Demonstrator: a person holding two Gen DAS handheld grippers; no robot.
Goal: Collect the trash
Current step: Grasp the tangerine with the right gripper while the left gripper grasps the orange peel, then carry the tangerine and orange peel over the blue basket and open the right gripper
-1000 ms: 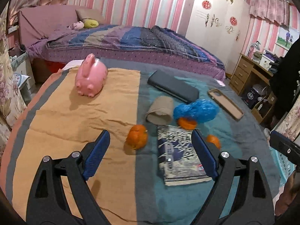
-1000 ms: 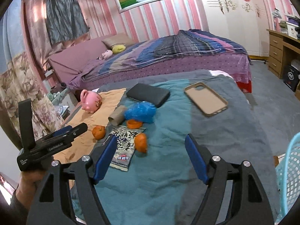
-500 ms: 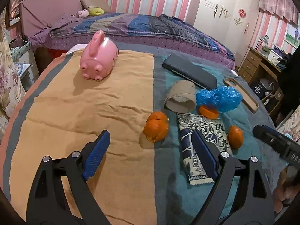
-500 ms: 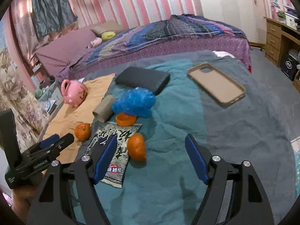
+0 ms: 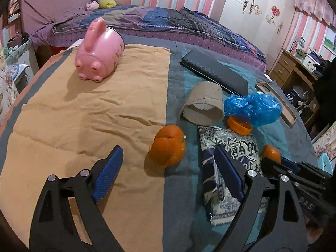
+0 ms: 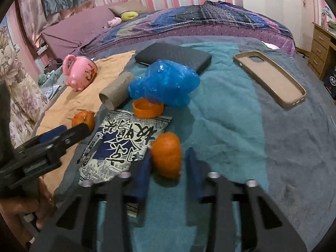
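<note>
Between my right gripper's [image 6: 168,168] narrowing pads sits an orange peel [image 6: 167,154]; they have just been closing, not visibly pressing yet. Ahead of my wide-spread left gripper [image 5: 168,172] lies another peel [image 5: 168,145].

The right gripper [image 6: 168,163] has dropped toward the orange peel [image 6: 167,154], and its jaws have just been closing with the peel between them. The left gripper [image 5: 168,172] has come down too; its own orange peel [image 5: 168,145] now sits at 12 o'clock, just beyond its wide jaws.
</note>
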